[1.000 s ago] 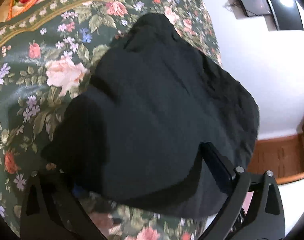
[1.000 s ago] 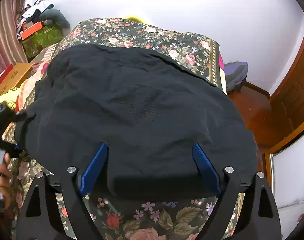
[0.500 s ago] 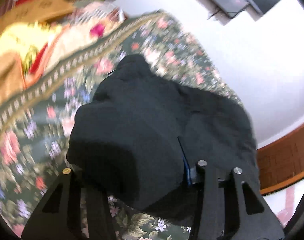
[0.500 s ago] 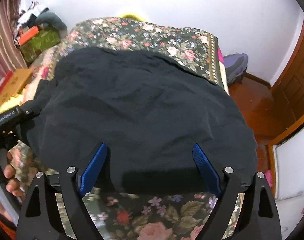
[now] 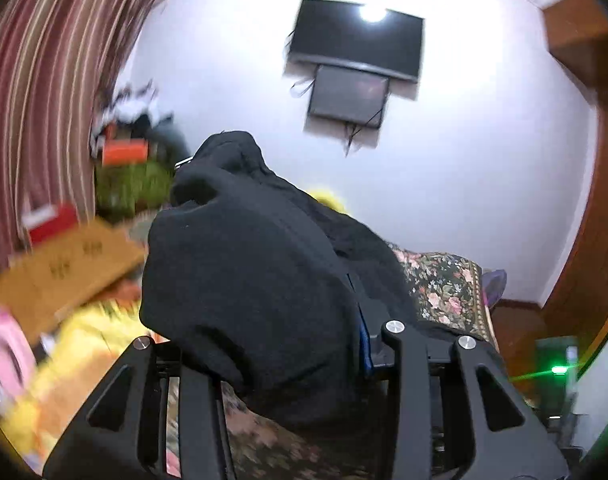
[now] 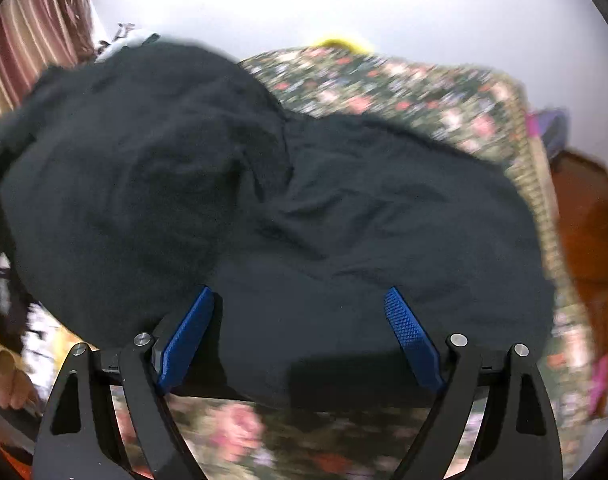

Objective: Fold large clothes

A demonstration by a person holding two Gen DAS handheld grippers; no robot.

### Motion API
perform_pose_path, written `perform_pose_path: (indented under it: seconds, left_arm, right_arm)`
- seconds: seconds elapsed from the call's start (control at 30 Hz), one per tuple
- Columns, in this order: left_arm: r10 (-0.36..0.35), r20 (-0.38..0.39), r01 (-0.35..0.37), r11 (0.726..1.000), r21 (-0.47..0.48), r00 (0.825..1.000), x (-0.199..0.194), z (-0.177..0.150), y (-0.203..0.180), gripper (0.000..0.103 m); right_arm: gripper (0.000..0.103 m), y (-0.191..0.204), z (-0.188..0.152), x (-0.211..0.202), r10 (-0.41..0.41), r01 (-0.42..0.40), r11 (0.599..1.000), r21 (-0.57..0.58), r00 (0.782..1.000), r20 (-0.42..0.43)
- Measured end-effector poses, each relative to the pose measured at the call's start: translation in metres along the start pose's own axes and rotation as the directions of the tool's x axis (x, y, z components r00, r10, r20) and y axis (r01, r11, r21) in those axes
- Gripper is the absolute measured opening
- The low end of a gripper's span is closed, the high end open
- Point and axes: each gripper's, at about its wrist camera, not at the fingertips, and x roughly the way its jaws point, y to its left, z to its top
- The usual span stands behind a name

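The black garment (image 6: 304,208) lies over the floral bedspread (image 6: 404,88) of the bed, with its left part raised off the bed in a rounded hump. In the left wrist view that raised part (image 5: 248,280) fills the middle of the frame and drapes over the left tongs (image 5: 280,360); only a strip of one blue pad (image 5: 364,340) shows at the fabric's edge, the other finger is buried in cloth, and the fingers stand close together, clamped on the garment.

The right tongs (image 6: 300,336) stand wide apart at the near edge of the garment, both blue pads (image 6: 412,340) plainly visible. The cloth's hem runs between them, but nothing shows them pressing on it.

Behind the lifted fabric, a dark screen (image 5: 360,44) hangs on the white wall (image 5: 484,180), with a smaller dark panel just below it. A striped curtain (image 5: 52,80) hangs at the left, and a brown cardboard box (image 5: 64,276) sits below it among blurred yellow and pink items. Part of a hand (image 6: 4,376) appears at the left edge of the right wrist view. Much of that view is blurred.
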Motion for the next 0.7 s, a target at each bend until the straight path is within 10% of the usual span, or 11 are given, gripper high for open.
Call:
perform_pose_path:
  seconds: [0.2,0.43,0.6,0.7]
  left_arm:
    - [-0.058,-0.047,0.065,0.984,0.169,0.997,0.017,-0.006,-0.033,0.037]
    - [-0.159,-0.137,0.190,0.946,0.262,0.978,0.024,-0.026,-0.085,0.037]
    - [-0.242,-0.248,0.320,0.881,0.348,0.938,0.029,-0.050,-0.138,0.037]
    - [-0.285,-0.377,0.424,0.831,0.360,0.881,0.045,-0.067,-0.166,0.038]
  right_arm:
    - [0.086,0.022,-0.005,0.032,-0.008,0.001,0.996,-0.084,0.997,-0.076]
    - [0.081,-0.033,-0.025,-0.029,-0.012,0.012,1.000,0.013,1.000,-0.022]
    - [0.081,-0.090,-0.044,-0.079,-0.194,0.191,0.978,0.080,0.980,0.032]
    - [0.081,-0.120,-0.052,-0.095,-0.256,0.251,0.960,0.126,0.966,0.028]
